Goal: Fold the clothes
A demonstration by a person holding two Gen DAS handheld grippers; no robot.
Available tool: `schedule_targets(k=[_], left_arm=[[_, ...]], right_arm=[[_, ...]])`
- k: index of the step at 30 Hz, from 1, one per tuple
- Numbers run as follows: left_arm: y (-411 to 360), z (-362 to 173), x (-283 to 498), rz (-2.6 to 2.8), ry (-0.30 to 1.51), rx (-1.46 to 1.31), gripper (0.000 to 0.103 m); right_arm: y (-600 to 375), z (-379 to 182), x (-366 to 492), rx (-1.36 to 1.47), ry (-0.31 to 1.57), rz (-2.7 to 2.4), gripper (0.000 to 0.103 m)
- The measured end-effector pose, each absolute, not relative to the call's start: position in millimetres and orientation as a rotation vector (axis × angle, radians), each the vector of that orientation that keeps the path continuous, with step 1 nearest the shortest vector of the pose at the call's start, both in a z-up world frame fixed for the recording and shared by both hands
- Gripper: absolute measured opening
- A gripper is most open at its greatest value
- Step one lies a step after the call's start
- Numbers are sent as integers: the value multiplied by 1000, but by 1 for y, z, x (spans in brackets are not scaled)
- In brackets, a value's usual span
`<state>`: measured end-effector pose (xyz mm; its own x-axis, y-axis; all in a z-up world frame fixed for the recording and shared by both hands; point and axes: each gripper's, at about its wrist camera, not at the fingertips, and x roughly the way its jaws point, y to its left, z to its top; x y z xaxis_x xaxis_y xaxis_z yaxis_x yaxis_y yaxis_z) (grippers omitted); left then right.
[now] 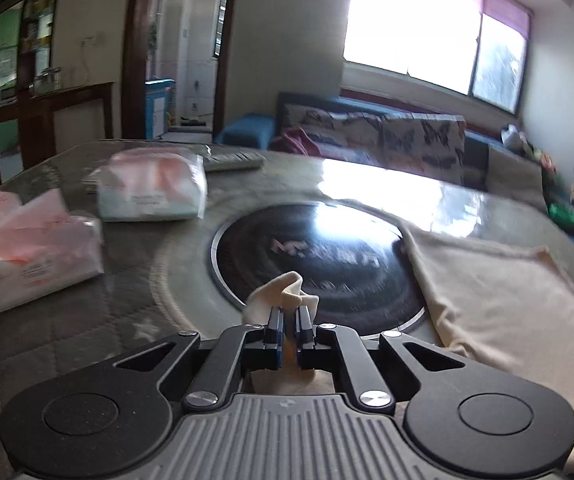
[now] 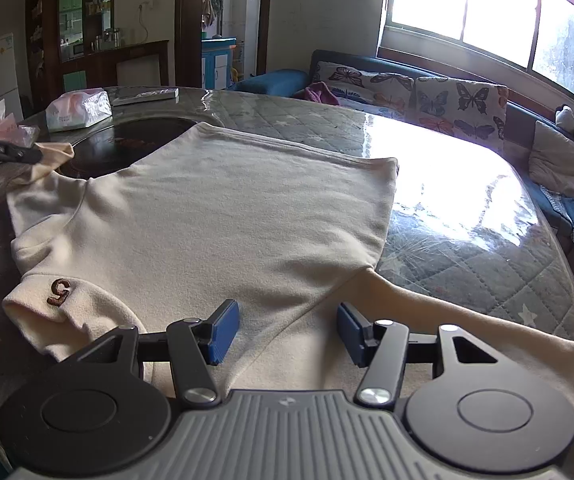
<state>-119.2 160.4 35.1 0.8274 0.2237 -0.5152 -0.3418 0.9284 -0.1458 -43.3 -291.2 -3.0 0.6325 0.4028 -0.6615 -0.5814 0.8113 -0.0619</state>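
Note:
A cream sweater [image 2: 227, 208] lies spread flat on the table, with a small brown "S" patch [image 2: 59, 292] on its near left part. My left gripper [image 1: 290, 310] is shut on the cuff of its left sleeve [image 1: 291, 285], and the cloth bunches out past the fingertips. In the right wrist view that gripper [image 2: 27, 154] holds the cuff just off the table at the far left. My right gripper [image 2: 287, 314] stands open over the sweater's near edge, where the right sleeve [image 2: 467, 332] branches off. Nothing sits between its blue pads [image 2: 223, 334].
A black round glass inset [image 1: 315, 252] sits in the table [image 2: 467, 240], partly under the sweater. Two tissue packs [image 1: 151, 188] [image 1: 35, 256] and a remote [image 1: 233, 160] lie at the far left. A sofa with butterfly cushions [image 2: 427, 96] runs behind the table.

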Motion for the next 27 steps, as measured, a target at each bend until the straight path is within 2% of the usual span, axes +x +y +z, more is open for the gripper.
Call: schedule_targets(k=[7, 16, 19, 27], left_arm=[[195, 56, -161, 393, 443, -325, 5], [218, 16, -161, 498, 581, -304, 7], [219, 12, -161, 531, 595, -302, 16], [171, 38, -153, 406, 551, -246, 18]], right_arm=[[-290, -3, -43, -281, 681, 569, 56], [-290, -3, -43, -286, 684, 567, 56], [-290, -3, -43, -288, 685, 566, 56], [-289, -3, -42, -293, 685, 559, 61]])
